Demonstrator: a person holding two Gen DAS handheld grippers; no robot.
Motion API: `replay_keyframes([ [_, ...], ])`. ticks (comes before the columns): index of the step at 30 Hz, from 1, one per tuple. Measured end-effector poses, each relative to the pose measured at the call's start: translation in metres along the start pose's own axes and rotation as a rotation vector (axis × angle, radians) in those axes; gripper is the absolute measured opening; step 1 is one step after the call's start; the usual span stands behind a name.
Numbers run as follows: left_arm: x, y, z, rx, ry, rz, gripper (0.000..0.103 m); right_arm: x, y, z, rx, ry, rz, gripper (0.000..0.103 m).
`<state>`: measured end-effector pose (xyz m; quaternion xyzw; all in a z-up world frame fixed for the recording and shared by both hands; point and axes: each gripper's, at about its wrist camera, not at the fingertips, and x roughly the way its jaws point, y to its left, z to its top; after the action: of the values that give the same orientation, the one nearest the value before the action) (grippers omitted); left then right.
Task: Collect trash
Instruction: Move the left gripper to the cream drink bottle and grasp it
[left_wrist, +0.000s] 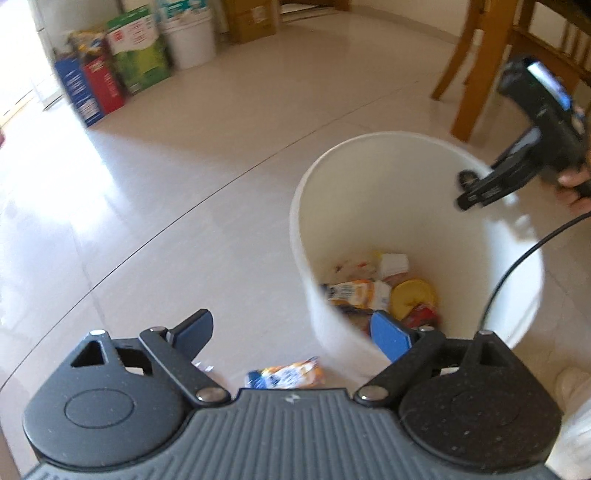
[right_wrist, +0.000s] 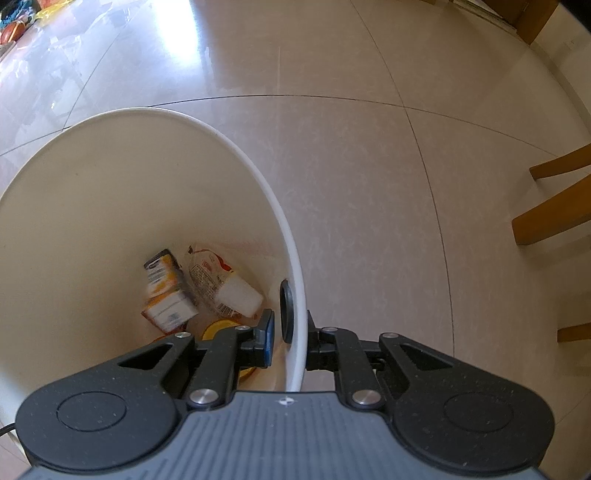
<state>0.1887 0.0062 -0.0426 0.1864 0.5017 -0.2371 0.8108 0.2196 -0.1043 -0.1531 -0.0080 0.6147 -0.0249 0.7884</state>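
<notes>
Left gripper (left_wrist: 291, 332) spread wide above an orange snack wrapper (left_wrist: 286, 374); light, crinkly, slippery, best pinched mid-body; right gripper (right_wrist: 290, 339) pinches the white bucket (right_wrist: 236, 147) rim, thin and stiff

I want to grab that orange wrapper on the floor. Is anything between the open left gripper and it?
Nothing visible is in the way. The orange wrapper lies on bare floor just below the open left gripper. The white bin stands beside it to the right, and the right gripper is at its far rim.
</notes>
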Motion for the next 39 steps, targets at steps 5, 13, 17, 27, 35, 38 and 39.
replay_keyframes([
  [5,0.019,0.021,-0.031,-0.114,0.060,0.001,0.094,0.001,0.002,0.000,-0.001,0.001,-0.002,0.016],
  [13,0.072,0.033,-0.108,-0.096,0.157,0.063,0.094,0.001,0.002,0.001,-0.003,0.002,-0.003,0.016],
  [17,0.101,0.034,-0.133,0.035,0.258,0.012,0.094,0.002,0.003,0.001,-0.008,0.002,-0.009,0.016],
  [27,0.144,0.041,-0.152,0.191,0.257,-0.027,0.093,0.003,0.006,0.001,-0.009,0.003,-0.019,0.017],
  [35,0.169,0.047,-0.168,0.163,0.389,-0.049,0.094,0.003,0.008,0.000,-0.007,0.000,-0.020,0.018],
  [38,0.169,0.047,-0.180,0.148,0.441,-0.085,0.094,0.003,0.006,0.000,-0.002,0.000,-0.016,0.018],
  [39,0.169,0.044,-0.184,0.163,0.440,-0.085,0.094,0.003,0.006,0.000,-0.002,0.000,-0.015,0.018],
])
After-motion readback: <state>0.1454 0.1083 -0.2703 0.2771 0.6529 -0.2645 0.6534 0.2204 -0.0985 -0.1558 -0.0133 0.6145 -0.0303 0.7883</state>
